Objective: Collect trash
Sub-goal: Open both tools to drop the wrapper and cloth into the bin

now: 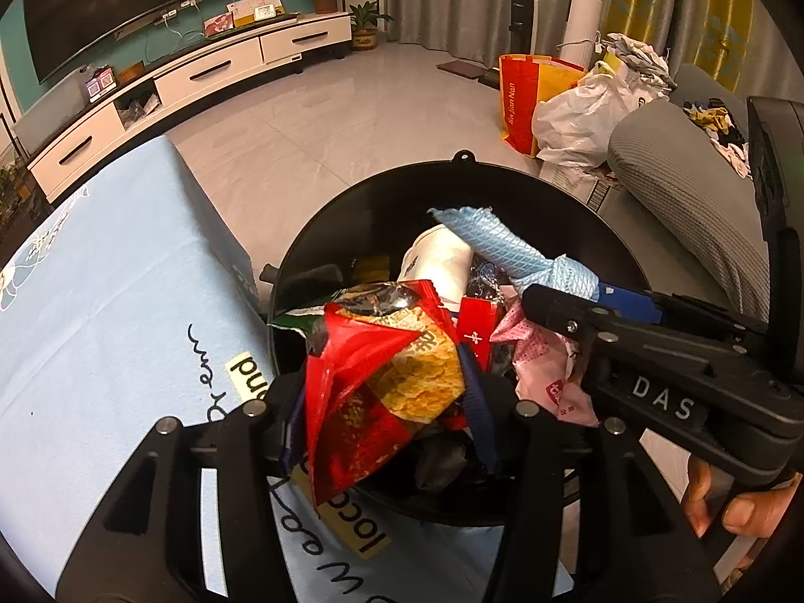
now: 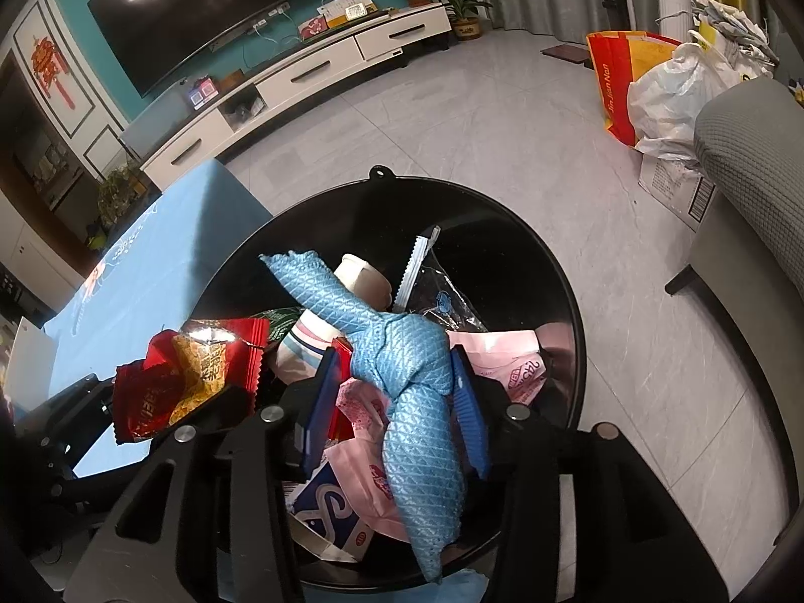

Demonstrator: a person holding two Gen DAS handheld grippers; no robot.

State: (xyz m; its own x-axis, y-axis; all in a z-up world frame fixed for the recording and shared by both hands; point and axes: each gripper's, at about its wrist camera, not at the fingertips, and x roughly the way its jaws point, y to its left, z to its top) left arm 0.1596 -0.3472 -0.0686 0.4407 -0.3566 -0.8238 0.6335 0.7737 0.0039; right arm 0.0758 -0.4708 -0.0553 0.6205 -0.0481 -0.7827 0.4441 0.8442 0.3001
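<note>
A round black trash bin (image 1: 455, 176) (image 2: 568, 301) stands on the floor beside the table and holds several wrappers, a paper cup (image 1: 439, 256) and pink packets (image 1: 545, 372). My left gripper (image 1: 387, 392) is shut on a red and yellow snack bag (image 1: 397, 377) over the bin's near rim; the bag also shows in the right wrist view (image 2: 191, 372). My right gripper (image 2: 397, 402) is shut on a knotted light-blue cloth (image 2: 407, 367) above the bin; the cloth also shows in the left wrist view (image 1: 507, 246), with the right gripper (image 1: 578, 301) reaching in from the right.
A table with a light-blue cloth (image 1: 100, 301) lies left of the bin. A grey sofa (image 1: 693, 211) stands to the right. A red-and-yellow shopping bag (image 1: 522, 95) and a white plastic bag (image 1: 583, 110) sit on the tiled floor behind. A TV cabinet (image 1: 191, 80) lines the far wall.
</note>
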